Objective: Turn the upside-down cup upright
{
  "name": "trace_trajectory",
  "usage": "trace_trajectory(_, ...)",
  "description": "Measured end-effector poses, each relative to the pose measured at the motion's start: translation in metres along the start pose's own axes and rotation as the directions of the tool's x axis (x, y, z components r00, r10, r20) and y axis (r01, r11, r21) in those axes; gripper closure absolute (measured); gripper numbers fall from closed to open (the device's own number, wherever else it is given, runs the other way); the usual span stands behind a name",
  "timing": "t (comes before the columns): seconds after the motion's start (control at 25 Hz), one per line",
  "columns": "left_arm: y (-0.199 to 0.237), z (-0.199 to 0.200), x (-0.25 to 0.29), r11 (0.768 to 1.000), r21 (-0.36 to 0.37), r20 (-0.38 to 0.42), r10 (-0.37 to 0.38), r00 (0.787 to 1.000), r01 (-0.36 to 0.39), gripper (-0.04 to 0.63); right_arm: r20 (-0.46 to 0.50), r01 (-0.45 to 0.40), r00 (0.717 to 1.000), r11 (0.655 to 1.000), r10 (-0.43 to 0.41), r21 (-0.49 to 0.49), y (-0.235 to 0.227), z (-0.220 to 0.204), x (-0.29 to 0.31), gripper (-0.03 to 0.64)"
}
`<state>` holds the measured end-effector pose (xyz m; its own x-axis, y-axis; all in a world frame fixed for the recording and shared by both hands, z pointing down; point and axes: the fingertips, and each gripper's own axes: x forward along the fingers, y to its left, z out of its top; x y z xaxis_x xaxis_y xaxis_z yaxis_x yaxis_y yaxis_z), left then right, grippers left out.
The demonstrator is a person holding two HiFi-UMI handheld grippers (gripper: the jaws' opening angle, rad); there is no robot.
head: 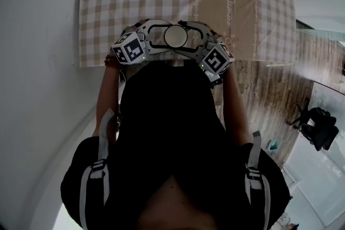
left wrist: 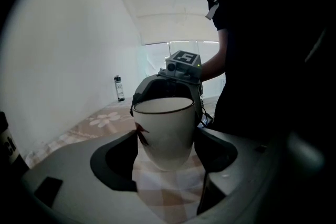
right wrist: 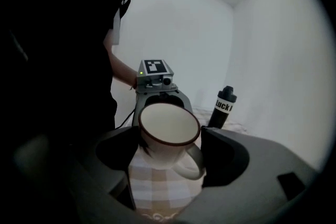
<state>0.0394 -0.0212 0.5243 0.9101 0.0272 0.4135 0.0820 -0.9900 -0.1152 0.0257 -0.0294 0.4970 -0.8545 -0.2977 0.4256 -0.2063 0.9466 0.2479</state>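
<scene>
1. The cup [head: 176,36] could slip or tip. Two claws grip it from opposite sides, so if one lets go first or pulls sideways, the other can drag the cup over.
2. The handle [right wrist: 191,165] is a weak point, I think. In the right gripper view it lies against one jaw of the right claw [right wrist: 170,149], so the grip there is on a thin curved part. If the cup turns, that jaw may slide off it.
3. The cup may also be let go too early. I cannot tell if its base already rests on the checked cloth of the tabletop [head: 108,8] or hangs just over it, and it leans a little in the right gripper view. A drop from there could roll it.
4. The cup is already mouth up, with its rim on top in both gripper views. In the head view it is at the upper centre of the frame, near the front edge of the tabletop.
5. The left claw [left wrist: 167,149] stands wide, with the white body of the cup filling the gap between its jaws. Both jaws seem to press on the cup's sides.
6. The right claw is also wide and holds the same cup from the other side, across the body and the handle.
</scene>
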Motion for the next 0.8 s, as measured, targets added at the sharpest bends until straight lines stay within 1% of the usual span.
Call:
trace_trajectory(0.16,0.012,0.005,0.010,1.000,0.011,0.018,0.009,1.000,-0.010,0.258,-0.006,0.043,0.999,0.999,-0.043,-0.003,-0.013,-0.005,-0.008,0.238)
trace_trajectory(0.4,0.025,0.008,0.028,0.998,0.055,0.006,0.039,0.999,-0.039,0.258,-0.067,0.092,0.993,0.995,-0.095,-0.040,-0.026,-0.021,-0.019,0.238)
trace_trajectory(0.56,0.031,-0.002,0.041,0.999,0.039,-0.015,0.035,0.999,-0.034,0.256,-0.099,0.095,0.990,0.995,-0.098,-0.033,-0.032,-0.034,-0.019,0.238)
trace_trajectory(0.8,0.034,-0.020,0.053,1.000,-0.006,-0.059,0.023,0.998,-0.024,0.255,-0.138,0.067,0.988,0.998,-0.068,-0.014,-0.033,-0.052,-0.011,0.239)
